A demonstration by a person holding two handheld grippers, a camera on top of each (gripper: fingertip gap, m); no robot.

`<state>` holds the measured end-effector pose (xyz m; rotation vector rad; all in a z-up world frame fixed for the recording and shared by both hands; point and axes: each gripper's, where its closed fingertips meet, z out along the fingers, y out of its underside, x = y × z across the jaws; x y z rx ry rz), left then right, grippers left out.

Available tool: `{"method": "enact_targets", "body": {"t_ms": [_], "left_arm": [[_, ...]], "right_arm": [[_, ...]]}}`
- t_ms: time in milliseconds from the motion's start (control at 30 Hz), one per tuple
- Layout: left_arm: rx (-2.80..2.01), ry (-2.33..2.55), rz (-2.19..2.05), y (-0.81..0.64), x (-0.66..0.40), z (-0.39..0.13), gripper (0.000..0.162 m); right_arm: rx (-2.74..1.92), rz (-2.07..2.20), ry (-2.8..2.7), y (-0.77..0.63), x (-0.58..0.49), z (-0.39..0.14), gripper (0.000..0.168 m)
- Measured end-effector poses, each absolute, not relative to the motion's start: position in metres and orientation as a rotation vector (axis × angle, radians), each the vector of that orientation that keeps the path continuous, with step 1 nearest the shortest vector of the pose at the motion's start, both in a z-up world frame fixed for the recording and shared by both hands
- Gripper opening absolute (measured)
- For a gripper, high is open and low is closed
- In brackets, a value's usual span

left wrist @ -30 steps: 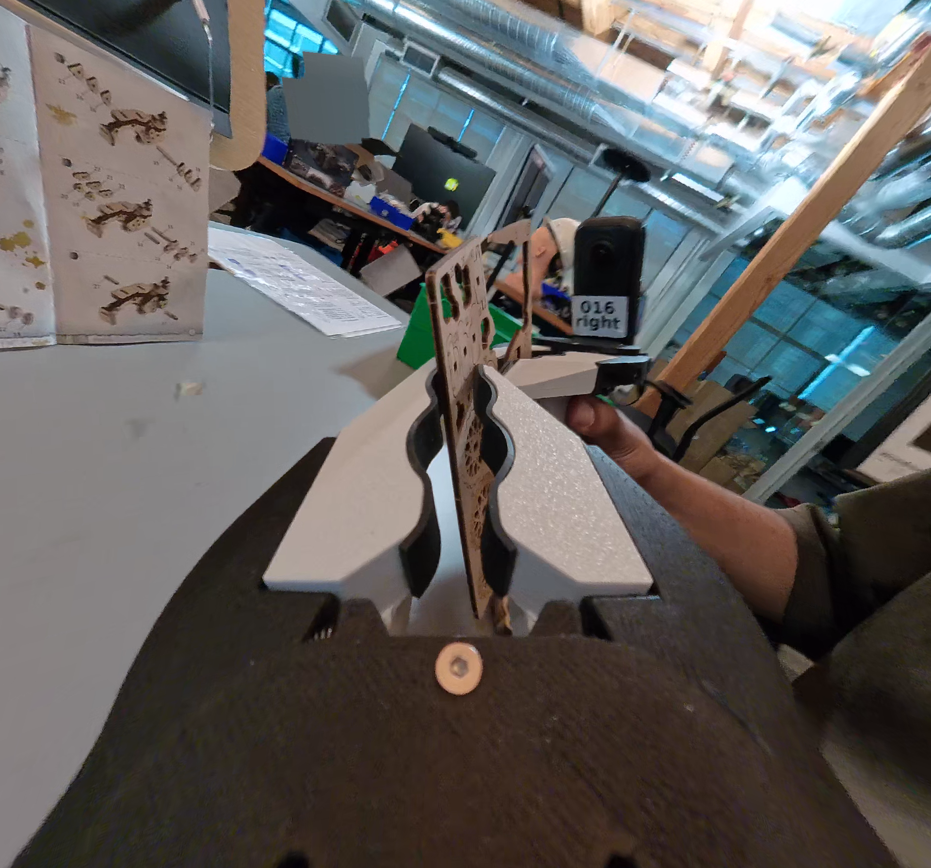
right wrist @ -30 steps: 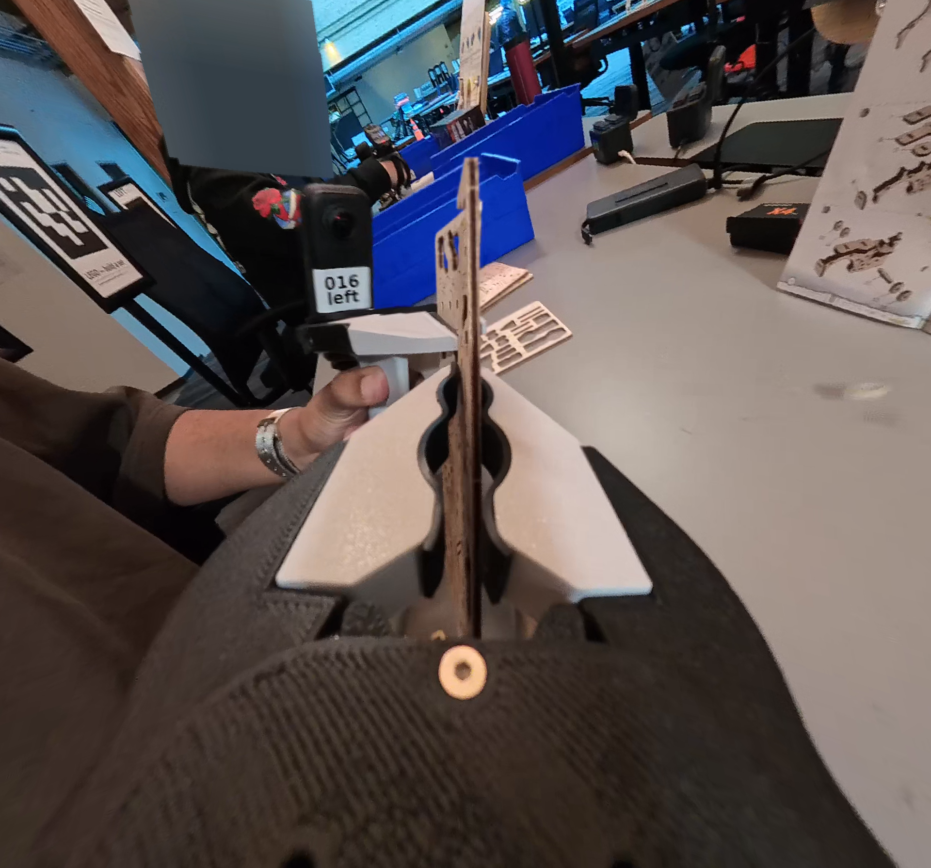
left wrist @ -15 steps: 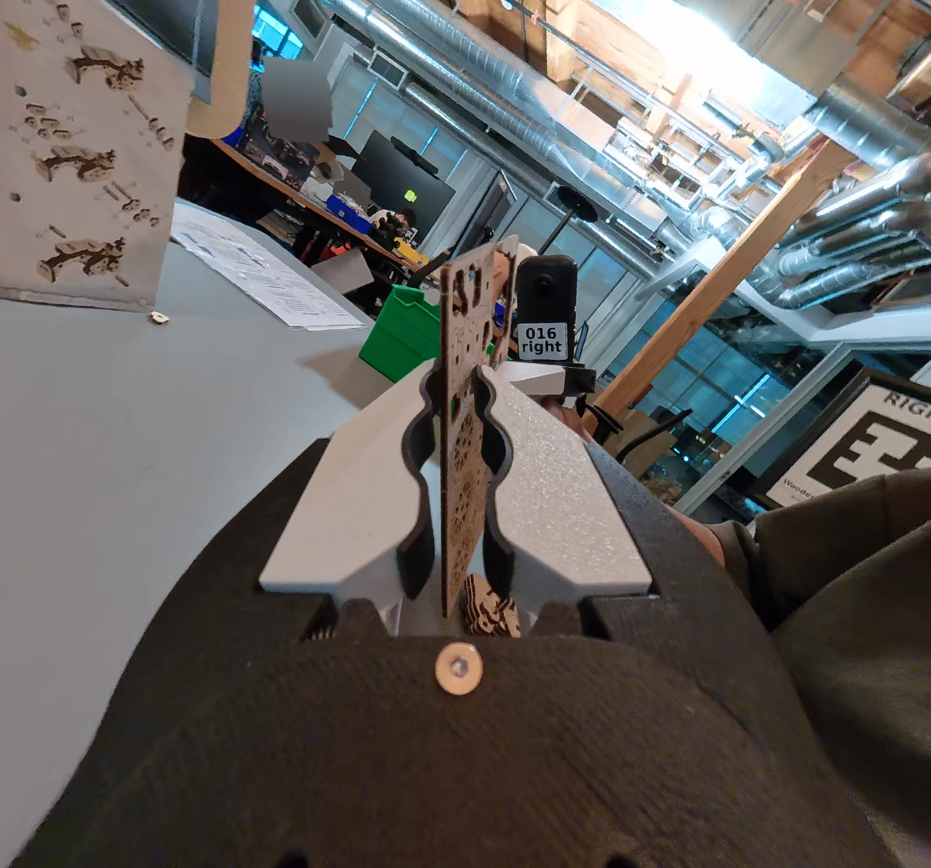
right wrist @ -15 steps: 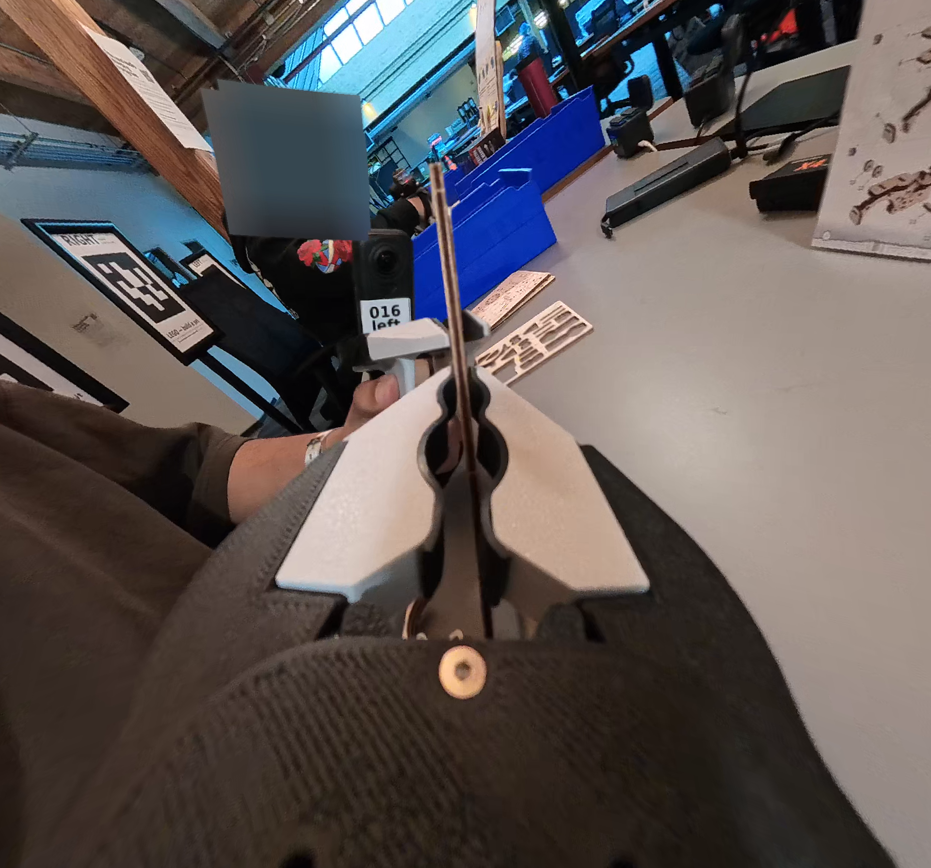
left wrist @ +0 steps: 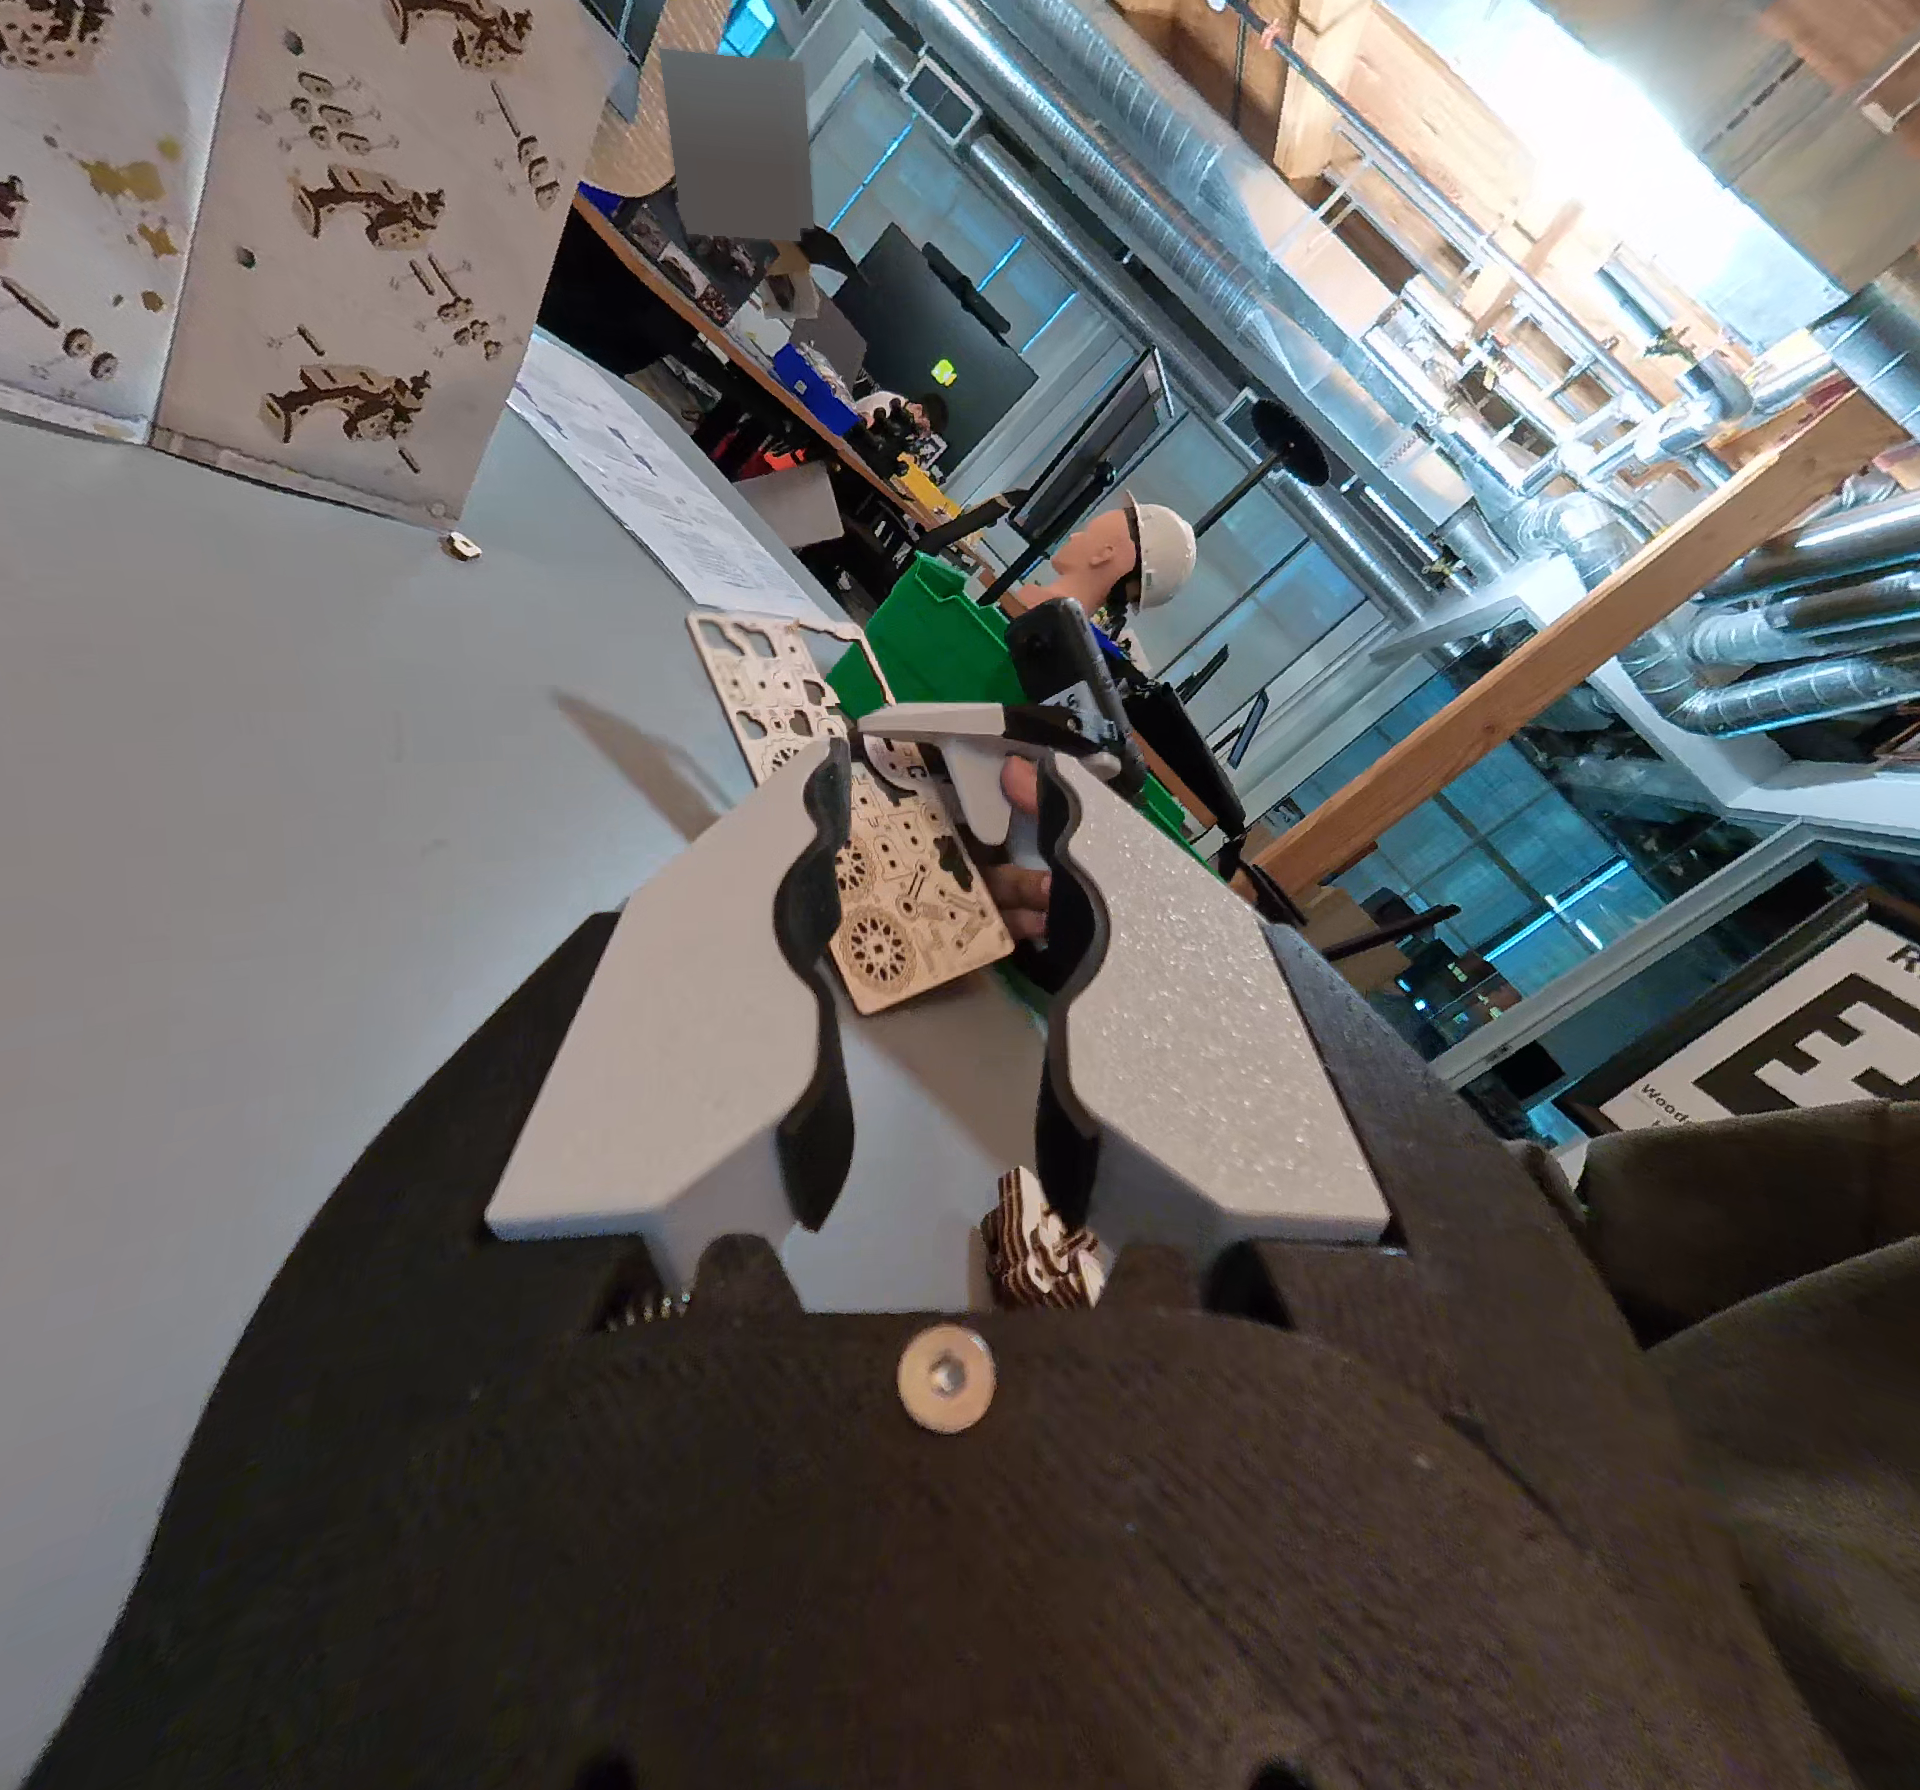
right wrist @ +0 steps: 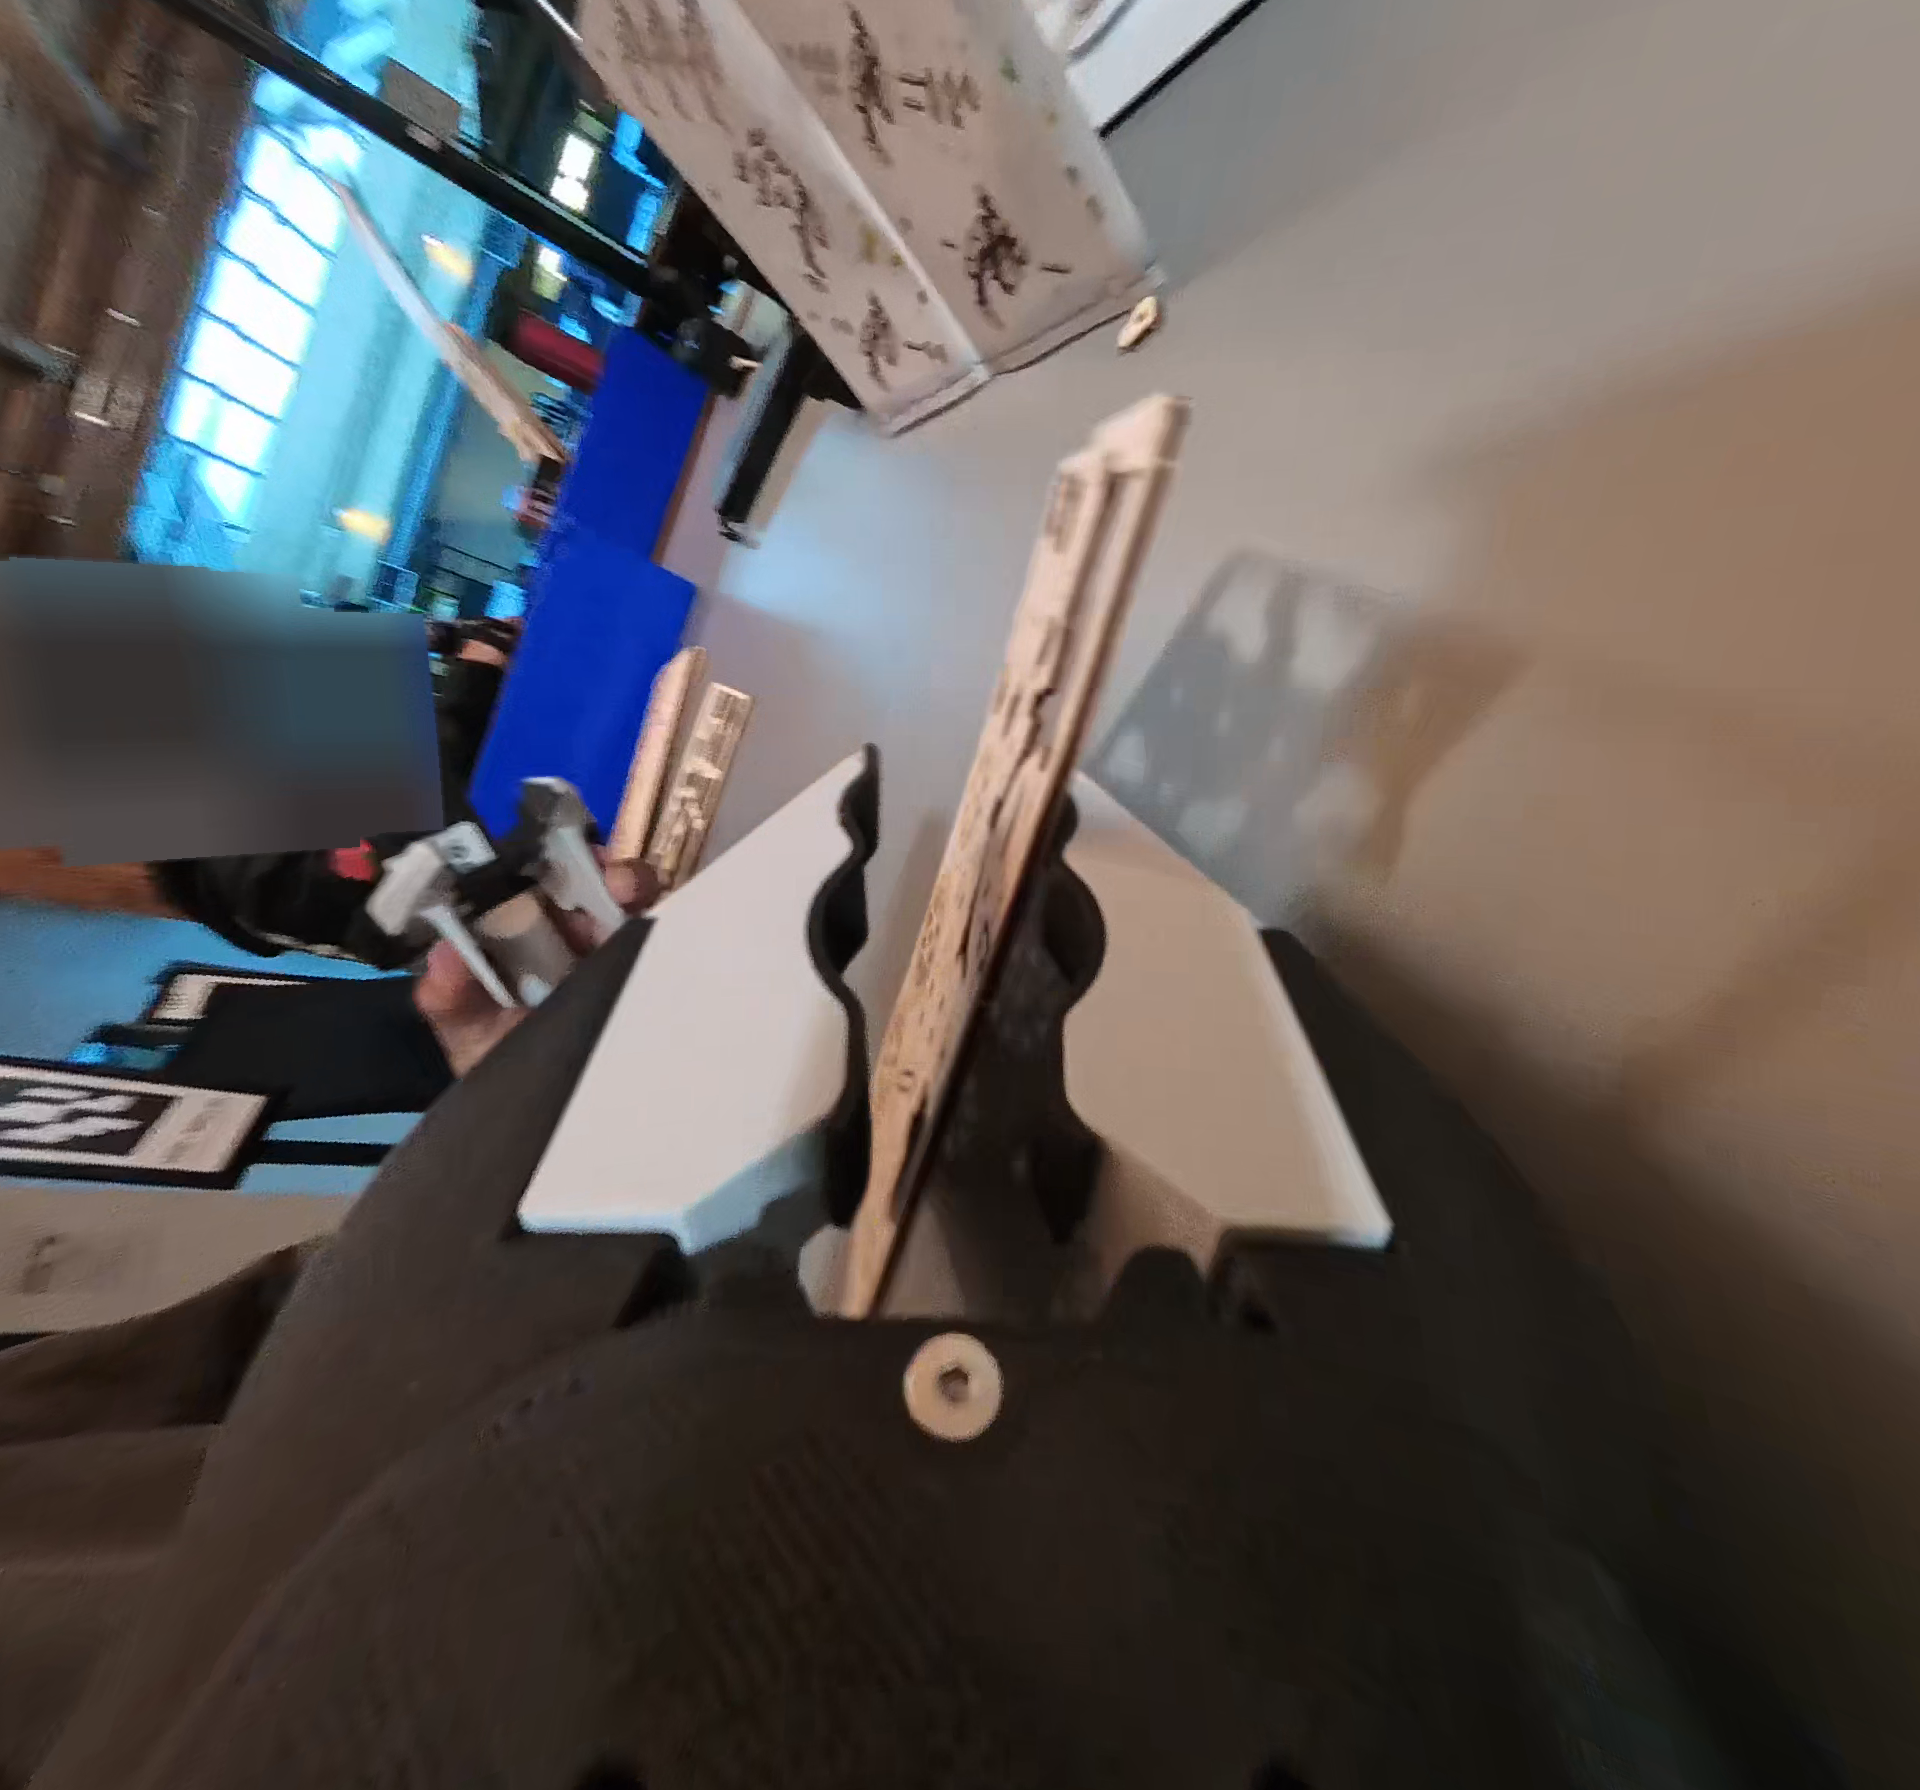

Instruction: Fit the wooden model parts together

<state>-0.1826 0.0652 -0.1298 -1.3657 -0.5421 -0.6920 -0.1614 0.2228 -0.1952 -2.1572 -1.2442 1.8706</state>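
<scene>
The laser-cut wooden sheet (left wrist: 904, 893) lies low over the grey table (left wrist: 260, 805), past my left gripper (left wrist: 940, 769). The left gripper is open and holds nothing. A small layered wooden piece (left wrist: 1039, 1241) sits at the base of its right finger. My right gripper also shows in this view (left wrist: 935, 727), its finger over the sheet. The right wrist view is blurred. There the sheet (right wrist: 1049, 701) stands on edge between the jaws of my right gripper (right wrist: 971, 784). It leans on the right finger, and the jaws stand wider than the sheet. The sheet's shadow falls on the table (right wrist: 1558, 597).
A folded instruction sheet (left wrist: 312, 182) stands at the back of the table and also shows in the right wrist view (right wrist: 831, 130). A small wood offcut (left wrist: 457, 545) lies beside it. A green bin (left wrist: 935, 639), blue bins (right wrist: 592, 680) and more wooden sheets (right wrist: 696, 764) line the table's sides. One gripper's finger ends stand about 20 centimeters off the other's.
The left gripper opened and let go of the wooden sheet. The right gripper swung the sheet down toward the table and its jaws spread apart. Both views tilted.
</scene>
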Motion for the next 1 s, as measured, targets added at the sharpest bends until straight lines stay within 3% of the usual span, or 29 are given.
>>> {"method": "enact_targets", "body": {"t_ms": [133, 267, 433, 567, 800, 1000], "left_arm": [[-1.398, -0.518, -0.647, 0.066, -0.181, -0.131, 0.033], [-1.420, -0.511, -0.627, 0.067, -0.179, -0.133, 0.033], [-1.423, -0.506, -0.610, 0.067, -0.180, -0.132, 0.032], [-1.417, -0.510, -0.596, 0.065, -0.183, -0.131, 0.032], [-1.393, -0.535, -0.631, 0.065, -0.184, -0.131, 0.031], [-1.427, -0.511, -0.610, 0.069, -0.180, -0.133, 0.031]], "right_arm": [[-2.113, 1.478, -1.407, 0.241, -0.156, -0.205, 0.049], [-1.933, 0.968, -1.503, 0.272, -0.148, -0.206, 0.055], [-1.665, 0.587, -1.464, 0.302, -0.144, -0.172, 0.064], [-1.697, 0.424, -1.529, 0.317, -0.137, -0.195, 0.072], [-1.565, 0.762, -1.552, 0.269, -0.178, -0.167, 0.050], [-1.662, 0.900, -1.765, 0.234, -0.256, -0.210, 0.034]]}}
